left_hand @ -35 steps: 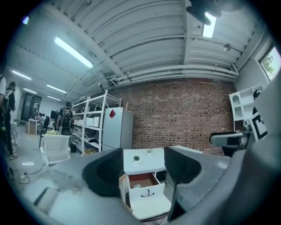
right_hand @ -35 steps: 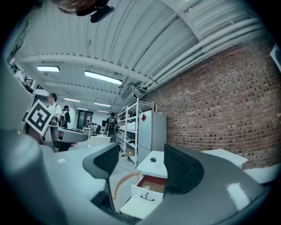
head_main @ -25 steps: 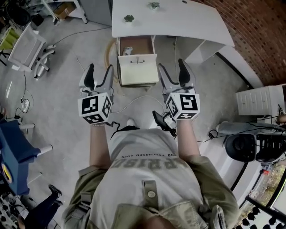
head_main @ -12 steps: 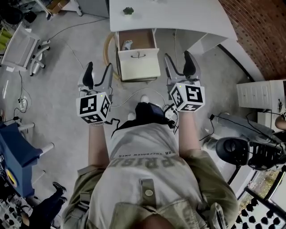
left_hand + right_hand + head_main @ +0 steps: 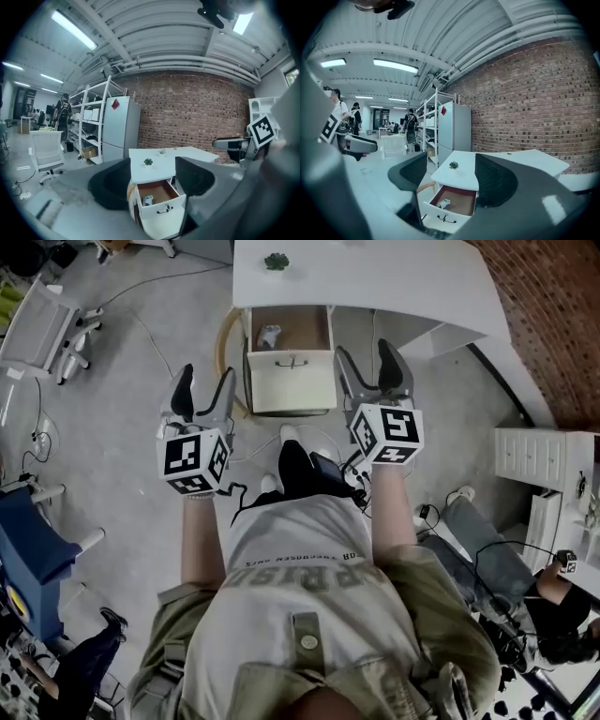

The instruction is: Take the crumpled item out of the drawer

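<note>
A grey floor (image 5: 122,381) and a red brick wall (image 5: 197,112) frame the scene, with a tall white fridge (image 5: 119,126) and open white shelves (image 5: 89,122) standing along the wall. A white worktop (image 5: 375,277) stands ahead of the person, and under its left part a white drawer (image 5: 291,385) is pulled out, its brown inside showing and a dark curved handle (image 5: 291,361) on its front. The person stands short of the drawer with both arms held forward. The chest of the shirt bears large block letters seen upside down, which I cannot read with certainty. The left gripper (image 5: 206,381) is held over the floor to the left of the drawer front, its jaws wide apart and holding nothing. The right gripper (image 5: 366,357) is held just right of the drawer front, its jaws also spread wide and empty. Each gripper carries a cube with black-and-white square patterns and no readable words. A white office chair (image 5: 42,329) stands well off to the left. The crumpled item (image 5: 269,335), pale and small, lies inside the drawer at its back left corner, well apart from both grippers. A small green plant (image 5: 276,261) sits on the worktop above the drawer.
</note>
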A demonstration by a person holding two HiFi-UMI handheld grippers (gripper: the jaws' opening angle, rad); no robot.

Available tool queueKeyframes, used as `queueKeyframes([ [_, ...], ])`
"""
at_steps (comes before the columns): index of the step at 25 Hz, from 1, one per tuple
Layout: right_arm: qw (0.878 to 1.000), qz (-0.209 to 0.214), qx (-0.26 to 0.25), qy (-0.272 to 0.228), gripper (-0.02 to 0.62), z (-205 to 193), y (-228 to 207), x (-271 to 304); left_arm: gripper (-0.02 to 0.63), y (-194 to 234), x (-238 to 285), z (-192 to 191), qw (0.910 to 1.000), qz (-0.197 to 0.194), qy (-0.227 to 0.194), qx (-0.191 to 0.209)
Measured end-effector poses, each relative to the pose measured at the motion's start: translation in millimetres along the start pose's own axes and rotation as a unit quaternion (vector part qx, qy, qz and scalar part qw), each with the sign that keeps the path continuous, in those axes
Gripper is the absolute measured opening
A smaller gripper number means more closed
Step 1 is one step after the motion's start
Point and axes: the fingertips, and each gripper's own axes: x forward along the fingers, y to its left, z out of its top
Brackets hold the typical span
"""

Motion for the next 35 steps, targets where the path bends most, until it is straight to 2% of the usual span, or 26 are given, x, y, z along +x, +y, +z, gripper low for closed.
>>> queueKeyframes([
  [10, 0.997, 0.073, -0.023, 0.013, 0.325, 0, -19, 85, 0.301, 2, 72, 21, 0.9998, 0.02, 0.005, 0.006],
  [17, 0.981, 0.171, -0.073, 0.058, 0.325, -17, -7, 141, 0.301, 10, 102, 21, 0.9981, 0.057, 0.021, -0.003],
  [26, 0.955, 0.24, -0.108, 0.139, 0.318, -84, 21, 196, 0.313, 35, 122, -11, 0.9949, 0.076, 0.064, -0.02],
  [31, 0.941, 0.261, -0.107, 0.189, 0.308, -136, 40, 219, 0.313, 44, 135, -37, 0.9945, 0.049, 0.089, -0.028],
  [35, 0.92, 0.294, -0.114, 0.233, 0.305, -182, 60, 233, 0.314, 49, 140, -56, 0.9937, 0.03, 0.106, -0.022],
])
